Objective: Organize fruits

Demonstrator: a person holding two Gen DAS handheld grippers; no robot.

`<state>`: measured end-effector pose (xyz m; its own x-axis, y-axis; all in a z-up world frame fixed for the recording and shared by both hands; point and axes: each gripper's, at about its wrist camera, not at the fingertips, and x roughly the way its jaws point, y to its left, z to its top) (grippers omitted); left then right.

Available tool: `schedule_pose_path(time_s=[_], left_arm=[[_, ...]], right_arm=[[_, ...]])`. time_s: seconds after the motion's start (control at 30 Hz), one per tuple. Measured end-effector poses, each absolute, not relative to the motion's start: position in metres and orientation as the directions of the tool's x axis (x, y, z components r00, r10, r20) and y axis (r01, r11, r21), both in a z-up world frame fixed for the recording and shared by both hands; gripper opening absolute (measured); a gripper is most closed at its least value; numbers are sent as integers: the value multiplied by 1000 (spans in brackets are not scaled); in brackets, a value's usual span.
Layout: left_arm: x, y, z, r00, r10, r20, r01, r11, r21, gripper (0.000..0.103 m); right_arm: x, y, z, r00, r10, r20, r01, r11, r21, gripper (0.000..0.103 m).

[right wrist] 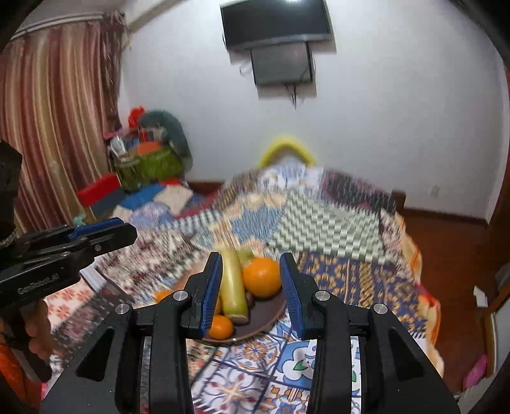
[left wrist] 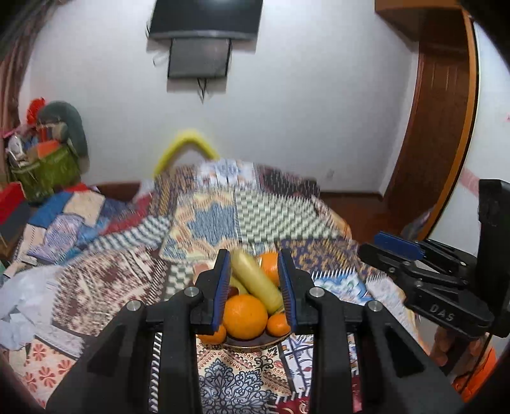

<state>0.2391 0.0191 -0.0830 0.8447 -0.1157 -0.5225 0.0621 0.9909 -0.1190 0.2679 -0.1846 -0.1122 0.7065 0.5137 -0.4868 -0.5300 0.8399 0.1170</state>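
Observation:
A dark plate point(left wrist: 255, 343) of fruit sits on the patterned bedspread. It holds a large orange point(left wrist: 244, 316), a yellow-green banana point(left wrist: 255, 277), another orange point(left wrist: 270, 267) behind, and small tangerines point(left wrist: 278, 324). My left gripper point(left wrist: 255, 277) is open and empty, held above the plate. In the right wrist view the plate point(right wrist: 271, 315) shows the banana point(right wrist: 233, 288), an orange point(right wrist: 262, 276) and a tangerine point(right wrist: 220, 326). My right gripper point(right wrist: 251, 283) is open and empty above it. Each gripper shows in the other's view, the right one point(left wrist: 401, 246) and the left one point(right wrist: 102, 232).
The patchwork bedspread point(left wrist: 223, 216) covers the bed. A green basket of clutter point(left wrist: 44, 172) and red boxes stand at the far left. A television point(left wrist: 204, 19) hangs on the wall. A wooden door point(left wrist: 440, 127) is at right, white plastic point(left wrist: 19, 299) at the left edge.

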Motion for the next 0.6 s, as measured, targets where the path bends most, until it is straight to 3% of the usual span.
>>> schedule_pose_path(time_s=[0.13,0.23,0.37,0.5,0.6], left_arm=[[199,22,-49,899,-87,-428,38,992,-122,39],[169,23,-29,926,-78,-369,36,992,-119,40],[129,21,-9,955,-55,-291,27,995,-99,55],[100,20,1,970,-47,-239,25,995,-92,62],[87,19,5,974,-42,-222,24,996,-86,66]], right_arm=[[229,-194,-72,748,538,-389,-541,833,113,34],[203,-198,-53,765,550,-334,-548,829,111,34],[168,-200,-32,785,557,-271,-552,828,99,35],[142,-200,-25,802,552,-228,-545,833,97,50],[135,-200,-26,811,544,-217,-537,838,96,54]])
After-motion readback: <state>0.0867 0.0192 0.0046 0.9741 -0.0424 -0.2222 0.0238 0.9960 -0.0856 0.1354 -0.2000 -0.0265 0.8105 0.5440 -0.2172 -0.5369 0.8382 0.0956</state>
